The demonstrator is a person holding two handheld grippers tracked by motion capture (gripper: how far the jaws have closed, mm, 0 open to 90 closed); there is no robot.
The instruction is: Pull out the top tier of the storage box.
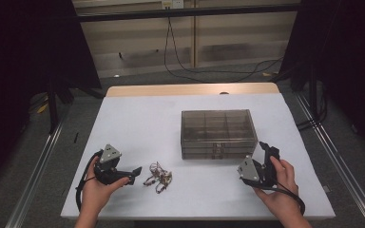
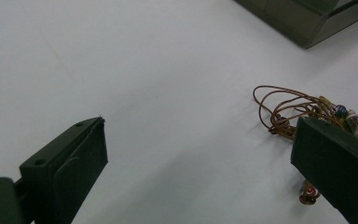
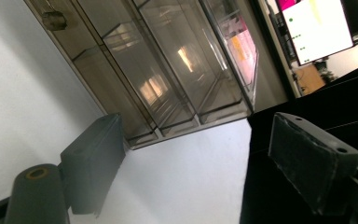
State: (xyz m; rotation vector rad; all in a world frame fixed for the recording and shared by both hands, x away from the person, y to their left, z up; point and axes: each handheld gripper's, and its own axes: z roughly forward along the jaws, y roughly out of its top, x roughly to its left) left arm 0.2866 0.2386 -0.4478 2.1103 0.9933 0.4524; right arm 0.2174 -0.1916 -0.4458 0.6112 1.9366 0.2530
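Observation:
A tangle of thin brown cord with small beads (image 1: 158, 176) lies on the white table cover near the front, left of centre. My left gripper (image 1: 134, 173) rests just left of it, pointing right, open and holding nothing. From the left gripper view the beaded cord (image 2: 307, 109) sits beside the right jaw. A smoky clear plastic organiser box (image 1: 218, 133) with several compartments stands at the table's middle, lid shut. At the box's front right corner my right gripper (image 1: 269, 151) stands open, tilted upward. The right gripper view has the organiser box (image 3: 168, 70) close ahead.
The white table cover (image 1: 142, 123) spreads wide to the left and behind the box. A bare wooden strip (image 1: 190, 89) runs along the far edge. Black cables (image 1: 209, 71) trail over the floor beyond. A lit monitor (image 3: 317, 28) is off to the side.

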